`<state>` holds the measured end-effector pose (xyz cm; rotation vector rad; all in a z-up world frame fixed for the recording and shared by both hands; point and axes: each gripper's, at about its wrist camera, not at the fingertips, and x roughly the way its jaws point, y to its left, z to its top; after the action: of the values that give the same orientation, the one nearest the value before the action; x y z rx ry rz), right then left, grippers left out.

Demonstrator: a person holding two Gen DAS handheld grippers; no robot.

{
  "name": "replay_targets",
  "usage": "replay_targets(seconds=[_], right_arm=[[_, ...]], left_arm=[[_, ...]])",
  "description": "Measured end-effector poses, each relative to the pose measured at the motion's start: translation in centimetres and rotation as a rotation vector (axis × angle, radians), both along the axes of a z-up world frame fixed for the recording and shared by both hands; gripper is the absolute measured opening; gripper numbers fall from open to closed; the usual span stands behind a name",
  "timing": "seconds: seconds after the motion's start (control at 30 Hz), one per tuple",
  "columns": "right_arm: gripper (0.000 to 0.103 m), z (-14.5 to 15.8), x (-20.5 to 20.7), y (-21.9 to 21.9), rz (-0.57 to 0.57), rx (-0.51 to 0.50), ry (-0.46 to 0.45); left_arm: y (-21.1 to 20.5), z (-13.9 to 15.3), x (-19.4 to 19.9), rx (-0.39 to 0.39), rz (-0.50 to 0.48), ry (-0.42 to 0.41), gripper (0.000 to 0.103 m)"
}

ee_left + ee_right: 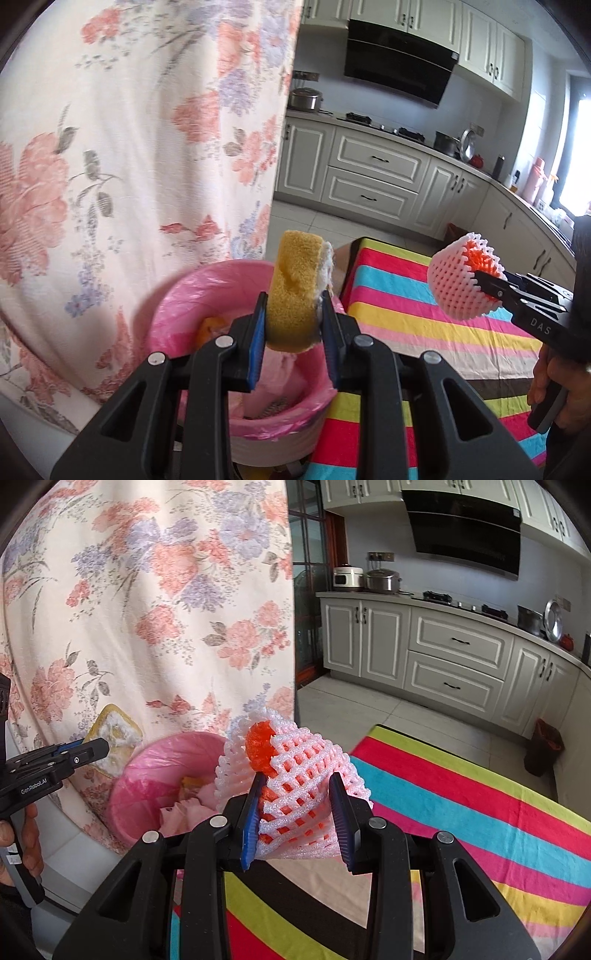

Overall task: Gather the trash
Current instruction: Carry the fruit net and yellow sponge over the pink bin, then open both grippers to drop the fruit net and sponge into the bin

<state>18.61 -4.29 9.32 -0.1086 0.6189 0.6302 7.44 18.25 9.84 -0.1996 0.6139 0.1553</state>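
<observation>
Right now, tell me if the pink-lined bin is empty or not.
Not empty: the pink-lined bin already holds crumpled pink paper and something orange.

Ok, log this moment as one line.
left gripper: shut on sponge | right gripper: shut on foam fruit net | pink-lined bin: below, holds trash

- The right gripper [295,812] has its jaws clamped on a pink foam fruit net [295,771] with an orange thing [261,744] inside.
- Beyond the net stands a bin lined with a pink bag [147,775], crumpled scraps inside it.
- At the left edge, the left gripper [88,753], held by a hand [29,845], pinches a yellow sponge [114,734] above the bin's far side.
- A striped cloth [480,812] covers the bench to the right.
- A floral curtain [147,609] hangs behind.
</observation>
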Motion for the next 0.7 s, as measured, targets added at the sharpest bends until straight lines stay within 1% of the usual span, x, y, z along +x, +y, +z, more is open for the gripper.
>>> replay_targets(seconds=[0.27, 0.5, 0.7], right_arm=[[0.035, 0.6, -0.5, 6.0, 0.084, -0.016, -0.001], [0.035, 0.1, -0.3, 10.5, 0.14, -0.017, 0.025], [0.036, -0.7, -0.1, 13.5, 0.179, -0.042, 0.03]], left_arm=[[3.2, 0.2, -1.1, -0.013, 0.063, -0.01, 0.026], [5.4, -0.1, -1.2, -0.02, 0.095, -0.003, 0.027], [6.8, -0.7, -0.5, -0.032, 0.115, 0.01, 0.028]])
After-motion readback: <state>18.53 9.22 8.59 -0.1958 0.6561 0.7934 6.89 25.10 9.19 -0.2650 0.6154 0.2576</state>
